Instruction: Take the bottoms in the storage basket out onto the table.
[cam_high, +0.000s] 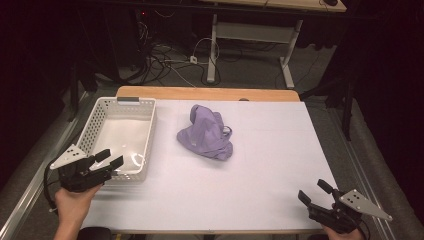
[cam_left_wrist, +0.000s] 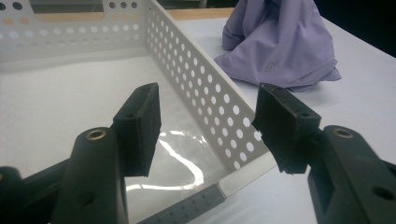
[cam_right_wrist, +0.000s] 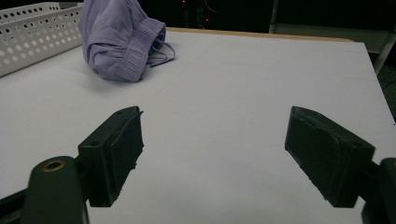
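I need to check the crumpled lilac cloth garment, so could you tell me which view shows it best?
The high view: the crumpled lilac cloth garment lies whole on the white table. The left gripper view cuts off its top; the right gripper view shows its ribbed waistband but also crops the top.

This looks like a lab or recording room rather than a home. A white-topped counter with a pale wooden edge (cam_high: 205, 93) stands on grey carpet among black curtains (cam_high: 35, 60), and loose cables (cam_high: 165, 57) lie tangled on the floor beneath a white-framed metal desk (cam_high: 250, 37) behind it.
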